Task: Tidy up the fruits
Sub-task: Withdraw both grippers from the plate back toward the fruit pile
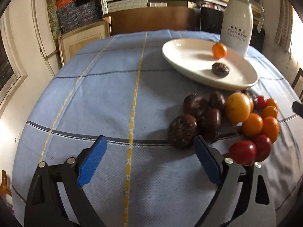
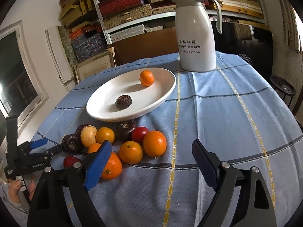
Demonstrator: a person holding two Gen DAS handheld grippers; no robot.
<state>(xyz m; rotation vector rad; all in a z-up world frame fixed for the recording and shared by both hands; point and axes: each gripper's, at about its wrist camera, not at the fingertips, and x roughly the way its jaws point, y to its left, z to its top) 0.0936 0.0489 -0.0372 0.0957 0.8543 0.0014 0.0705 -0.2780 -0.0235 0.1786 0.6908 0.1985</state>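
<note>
A white oval plate [image 1: 189, 64] [image 2: 106, 98] holds a small orange [image 1: 219, 50] [image 2: 147, 78] and a dark purple fruit [image 1: 220, 69] [image 2: 123, 101]. In front of it lies a pile of fruit: dark purple ones [image 1: 182, 130] [image 2: 73, 143], oranges [image 1: 252, 124] [image 2: 154, 143], a yellow one [image 1: 237, 107] [image 2: 88, 135] and red ones [image 1: 243, 152] [image 2: 139, 134]. My left gripper [image 1: 150, 162] [image 2: 45, 147] is open and empty, just left of the nearest dark fruit. My right gripper [image 2: 151, 164] is open and empty, its left pad in front of an orange [image 2: 112, 167].
A tall white thermos jug [image 1: 237, 20] [image 2: 196, 34] stands behind the plate. The blue checked cloth [image 1: 106, 94] [image 2: 217, 113] covers the round table. Shelves with boxes [image 2: 123, 5] stand behind; a dark stool [image 2: 283, 88] is at the right.
</note>
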